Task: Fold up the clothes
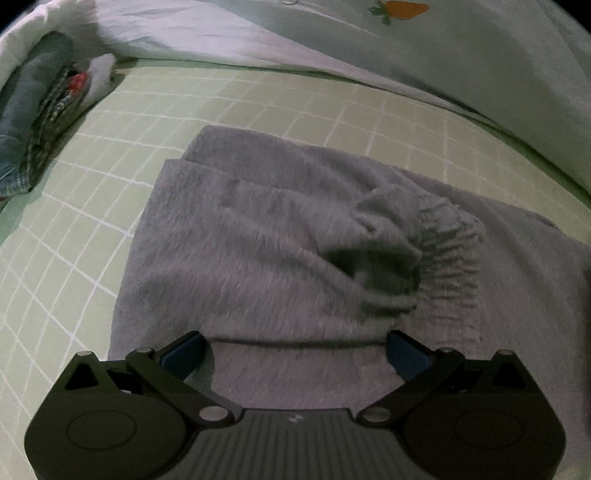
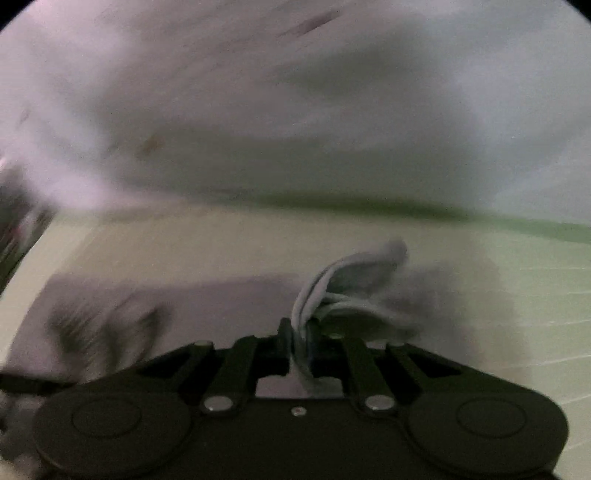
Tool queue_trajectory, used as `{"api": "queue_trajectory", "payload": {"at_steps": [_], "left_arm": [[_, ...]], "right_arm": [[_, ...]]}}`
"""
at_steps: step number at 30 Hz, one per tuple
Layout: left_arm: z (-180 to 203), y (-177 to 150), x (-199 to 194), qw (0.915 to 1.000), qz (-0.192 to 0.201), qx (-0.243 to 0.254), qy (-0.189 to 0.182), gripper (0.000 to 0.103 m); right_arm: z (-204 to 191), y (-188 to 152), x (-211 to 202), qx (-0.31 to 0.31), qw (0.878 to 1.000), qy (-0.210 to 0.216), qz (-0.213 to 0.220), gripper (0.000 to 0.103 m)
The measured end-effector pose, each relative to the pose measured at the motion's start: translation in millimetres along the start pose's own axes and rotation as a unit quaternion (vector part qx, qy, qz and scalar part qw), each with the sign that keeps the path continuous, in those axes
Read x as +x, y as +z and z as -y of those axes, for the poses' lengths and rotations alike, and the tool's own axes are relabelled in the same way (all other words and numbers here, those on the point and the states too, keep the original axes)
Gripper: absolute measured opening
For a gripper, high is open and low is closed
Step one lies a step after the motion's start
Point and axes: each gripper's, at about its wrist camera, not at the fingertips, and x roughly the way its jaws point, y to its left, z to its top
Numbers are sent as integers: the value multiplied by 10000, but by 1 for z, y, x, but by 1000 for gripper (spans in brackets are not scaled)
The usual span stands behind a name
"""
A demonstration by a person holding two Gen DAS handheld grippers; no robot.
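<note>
- A grey garment (image 1: 258, 236), soft and fuzzy and probably sweatpants, lies on a bed sheet (image 1: 74, 206) of pale green with a white grid.
- In the left wrist view the garment is already folded at least once. Its layered edges show at the far left corner, and a ribbed elastic waistband (image 1: 450, 266) bunches up toward the right.
- The left gripper (image 1: 295, 350) hovers low over the garment's near edge. Its two blue-padded fingers are spread wide, one on each side of a fold line, and they pinch nothing.
- The right gripper (image 2: 301, 332) has its fingers pressed together on a bunch of grey cloth, several layers thick, which sticks up between them. This view is heavily blurred.
- A white duvet (image 1: 443, 66) with an embroidered carrot (image 1: 402, 10) lies piled along the far edge of the bed.
- A stack of other clothes (image 1: 33, 122), denim and plaid among them, sits at the far left corner.
- Judged step: a fold is under way, with the right gripper lifting one part of the garment while the left waits over the flat part.
- Judged next move: the right gripper likely needs to carry its bunch across and lay it flat, while the left presses or grips the near edge to keep the layers from sliding.
- The waistband is lumpy, so it may need smoothing first.
</note>
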Motion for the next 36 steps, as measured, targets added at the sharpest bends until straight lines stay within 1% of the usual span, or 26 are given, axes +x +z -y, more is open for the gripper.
{"api": "queue_trajectory", "payload": {"at_steps": [1,2,3,5,6,7,10,11,12,14,16,17,18,20,21,22,23,24,25,26,30,31,33,34,36], "left_arm": [[-2,-2,-2,10000,-2,70,-57,103],[-5,-3,-5,9999,3,125,-92,103],[-8,-5,-8,9998,7,173,-106,103],[-14,-8,-12,9995,37,282,-132,103],[-17,-10,-14,9993,58,339,-141,103],[-20,-10,-14,9992,61,380,-134,103],[-26,-11,-13,9990,32,433,-144,103],[-28,-10,-11,9989,11,432,-160,103],[-30,-10,-9,9990,-20,419,-178,103],[-30,-10,-7,9990,-60,416,-180,103],[-27,-11,-6,9988,-77,459,-132,103],[-26,-12,-6,9988,-70,479,-114,103],[-25,-13,-6,9987,-63,499,-95,103],[-24,-15,-8,9986,-51,512,-90,103],[-24,-16,-9,9986,-47,508,-100,103],[-24,-17,-11,9987,-43,503,-110,103],[-25,-19,-12,9987,-36,501,-112,103],[-25,-20,-14,9987,-30,500,-114,103],[-25,-21,-16,9987,-27,505,-113,103],[-26,-22,-17,9986,-22,521,-116,103],[-25,-28,-23,9981,36,593,-151,103],[-25,-29,-25,9980,51,610,-164,103],[-24,-33,-28,9976,85,658,-204,103],[-23,-35,-30,9974,102,683,-224,103],[-22,-39,-34,9968,135,736,-265,103]], "right_arm": [[-15,-6,6,-77,9998,109,-125,14],[-28,-12,10,-146,9995,152,-225,22],[-39,-17,9,-219,9993,159,-272,31],[-49,-25,-1,-211,9996,148,-135,40],[-48,-26,-7,-162,9997,149,-67,41],[-44,-27,-12,-85,9999,88,-6,41],[-30,-33,-25,216,9991,-345,141,42],[-24,-36,-28,314,9979,-544,177,46],[-17,-39,-30,413,9961,-745,213,57],[-4,-44,-29,600,9930,-997,191,68],[10,-50,-28,786,9890,-1245,167,69],[17,-52,-28,879,9866,-1369,155,72],[22,-52,-23,938,9861,-1371,110,76],[32,-51,-14,1079,9849,-1353,-8,77],[34,-52,-10,1147,9854,-1256,-52,76],[36,-54,-7,1215,9858,-1157,-96,72],[37,-55,-3,1283,9860,-1058,-139,58],[34,-55,-4,1207,9879,-968,-42,43],[28,-56,-6,1112,9906,-795,-57,13],[23,-56,-9,1015,9929,-620,-75,6],[-16,-68,-30,244,9991,-307,152,6],[-27,-74,-35,-46,9994,-298,148,6],[-41,-85,-40,-402,9989,-221,48,6],[-47,-90,-42,-535,9984,-199,-59,8],[-56,-98,-45,-700,9971,-143,-242,17]]}}
